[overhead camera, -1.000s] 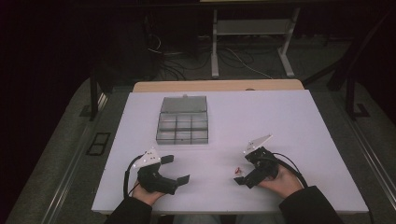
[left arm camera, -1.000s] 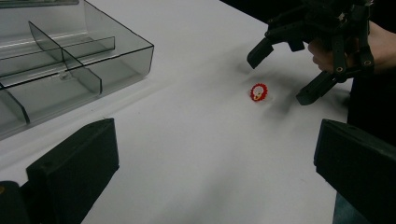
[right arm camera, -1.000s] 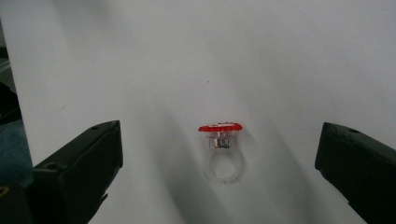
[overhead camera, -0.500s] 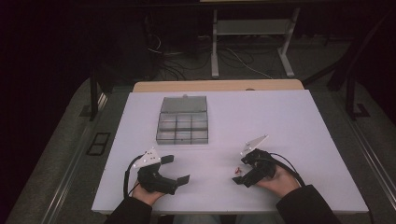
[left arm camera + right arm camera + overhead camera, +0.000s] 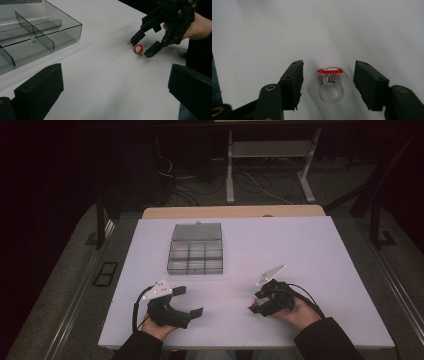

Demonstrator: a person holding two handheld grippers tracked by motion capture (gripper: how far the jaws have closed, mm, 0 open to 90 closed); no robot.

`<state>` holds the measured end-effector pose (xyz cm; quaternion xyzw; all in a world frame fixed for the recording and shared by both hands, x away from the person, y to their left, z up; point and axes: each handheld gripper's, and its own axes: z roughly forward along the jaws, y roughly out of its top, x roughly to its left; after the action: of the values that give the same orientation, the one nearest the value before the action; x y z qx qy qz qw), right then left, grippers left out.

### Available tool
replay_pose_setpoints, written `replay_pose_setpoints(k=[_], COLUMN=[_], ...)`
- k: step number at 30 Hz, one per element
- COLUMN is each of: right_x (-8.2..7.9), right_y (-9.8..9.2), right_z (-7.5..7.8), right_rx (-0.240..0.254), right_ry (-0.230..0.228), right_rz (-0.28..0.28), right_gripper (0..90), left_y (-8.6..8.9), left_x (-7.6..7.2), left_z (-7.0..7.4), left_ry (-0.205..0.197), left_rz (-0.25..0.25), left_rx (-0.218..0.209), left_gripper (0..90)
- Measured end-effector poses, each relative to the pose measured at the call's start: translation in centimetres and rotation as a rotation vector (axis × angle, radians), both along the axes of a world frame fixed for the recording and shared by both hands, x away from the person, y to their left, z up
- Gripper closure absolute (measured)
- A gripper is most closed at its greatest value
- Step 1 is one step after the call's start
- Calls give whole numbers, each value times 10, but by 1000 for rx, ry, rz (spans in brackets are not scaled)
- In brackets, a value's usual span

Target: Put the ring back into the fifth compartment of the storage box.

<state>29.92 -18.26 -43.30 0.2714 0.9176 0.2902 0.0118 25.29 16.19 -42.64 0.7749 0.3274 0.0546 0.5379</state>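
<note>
I have both grippers low over the near part of the white tabletop [image 5: 310, 245], one in each hand, well apart from each other. My right gripper [image 5: 328, 82] has its jaws spread, and between them lies a small ring [image 5: 329, 82] with a clear plastic band and a red, frilled top; neither jaw touches it, with a gap of bare tabletop on either side. From the left gripper view I see the same ring [image 5: 138, 49] resting on the tabletop just between the tips of the right gripper [image 5: 145, 46], my right hand [image 5: 197, 25] wrapped round its body. My left gripper [image 5: 192, 301] also stands with its jaws wide apart, holding nothing. Farther back, toward the middle of the tabletop and on my left side, sits a smoky transparent compartment box [image 5: 195, 256] with its lid open; the compartments I can make out look bare.
</note>
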Motion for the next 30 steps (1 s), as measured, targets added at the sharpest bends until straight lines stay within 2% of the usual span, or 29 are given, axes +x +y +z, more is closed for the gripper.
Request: replay_pose_setpoints(k=[3,10,18,24,30], right_x=[-1,-1,1,2,4], right_y=[1,1,0,-1,1], right_z=[-1,-1,0,1,5], right_rx=[-9,-39,-35,-20,2], right_ry=[-4,-46,-30,-4,3], right_rz=[7,19,22,29,38], right_gripper=[489,648,689,694,694], left_y=[0,0,0,0,0], left_x=[0,0,0,0,0], left_z=[0,0,0,0,0], left_ry=[1,1,0,0,-3], left_rz=[3,2,4,4,2], left_rx=[0,0,0,0,2], left_gripper=[0,0,0,0,0])
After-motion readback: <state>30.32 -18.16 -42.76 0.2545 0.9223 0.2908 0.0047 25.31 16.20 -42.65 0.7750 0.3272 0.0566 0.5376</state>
